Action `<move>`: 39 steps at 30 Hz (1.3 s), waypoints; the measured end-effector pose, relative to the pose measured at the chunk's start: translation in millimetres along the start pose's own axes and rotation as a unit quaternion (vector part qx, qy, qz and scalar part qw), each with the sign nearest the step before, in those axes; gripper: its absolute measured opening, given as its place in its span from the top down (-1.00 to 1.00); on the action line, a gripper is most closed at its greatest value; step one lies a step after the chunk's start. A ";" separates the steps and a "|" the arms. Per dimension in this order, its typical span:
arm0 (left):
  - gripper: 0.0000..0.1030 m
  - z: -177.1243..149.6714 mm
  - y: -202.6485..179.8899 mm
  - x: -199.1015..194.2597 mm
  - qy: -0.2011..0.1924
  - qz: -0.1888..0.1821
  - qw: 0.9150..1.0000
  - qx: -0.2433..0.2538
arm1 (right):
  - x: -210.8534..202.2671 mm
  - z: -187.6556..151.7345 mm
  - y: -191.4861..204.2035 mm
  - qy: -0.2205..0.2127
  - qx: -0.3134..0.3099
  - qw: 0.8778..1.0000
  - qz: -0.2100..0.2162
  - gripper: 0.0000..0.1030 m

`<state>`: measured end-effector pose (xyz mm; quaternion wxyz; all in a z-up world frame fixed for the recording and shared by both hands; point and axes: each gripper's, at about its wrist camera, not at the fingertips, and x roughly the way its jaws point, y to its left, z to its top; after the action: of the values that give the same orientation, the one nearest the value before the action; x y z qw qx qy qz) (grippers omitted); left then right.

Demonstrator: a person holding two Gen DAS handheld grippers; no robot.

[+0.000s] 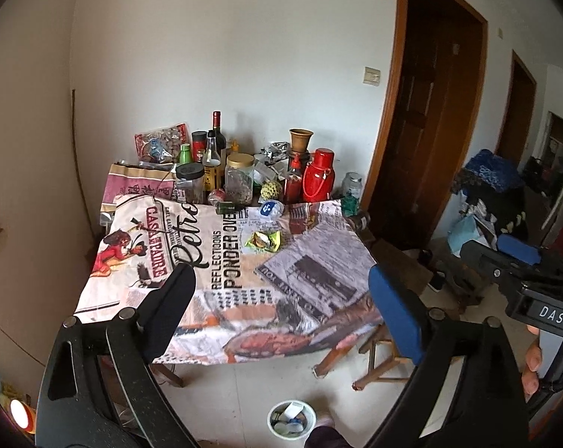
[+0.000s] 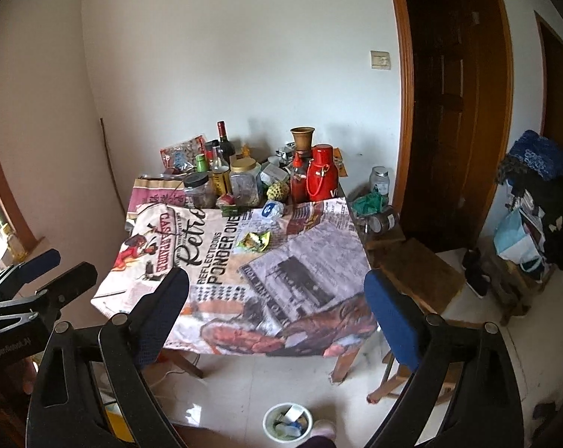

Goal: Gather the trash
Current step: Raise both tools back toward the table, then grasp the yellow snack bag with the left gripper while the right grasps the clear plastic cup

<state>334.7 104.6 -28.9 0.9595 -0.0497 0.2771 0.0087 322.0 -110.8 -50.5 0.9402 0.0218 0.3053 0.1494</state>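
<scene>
A crumpled yellow-green snack wrapper lies on the printed tablecloth, mid-table; it also shows in the right wrist view. A crushed clear bottle with a blue label lies behind it, also in the right wrist view. A small white trash bin with scraps stands on the floor in front of the table, also in the right wrist view. My left gripper is open and empty, above the table's near edge. My right gripper is open and empty, likewise short of the table.
Jars, bottles, a red thermos and snack bags crowd the table's far end against the wall. Wooden stools stand right of the table. A dark doorway and a cluttered rack are at the right.
</scene>
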 end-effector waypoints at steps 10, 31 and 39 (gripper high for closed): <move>-0.82 60.9 -48.5 77.5 -0.011 0.024 0.999 -0.019 | 51.8 60.5 -60.7 -0.004 -0.023 1.000 0.013 -0.82; -0.82 115.1 -15.0 209.6 0.034 0.032 0.998 -0.032 | 176.7 122.0 -78.4 0.042 -0.020 0.998 0.035 -0.82; -0.83 126.9 46.1 296.2 0.098 0.005 0.995 -0.018 | 245.6 127.9 -40.5 0.086 0.009 0.996 0.007 -0.82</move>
<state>650.7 160.0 -84.1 0.9265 -0.0658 0.3702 0.0136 595.9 -70.8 -91.3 0.9093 0.0200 0.3858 0.1544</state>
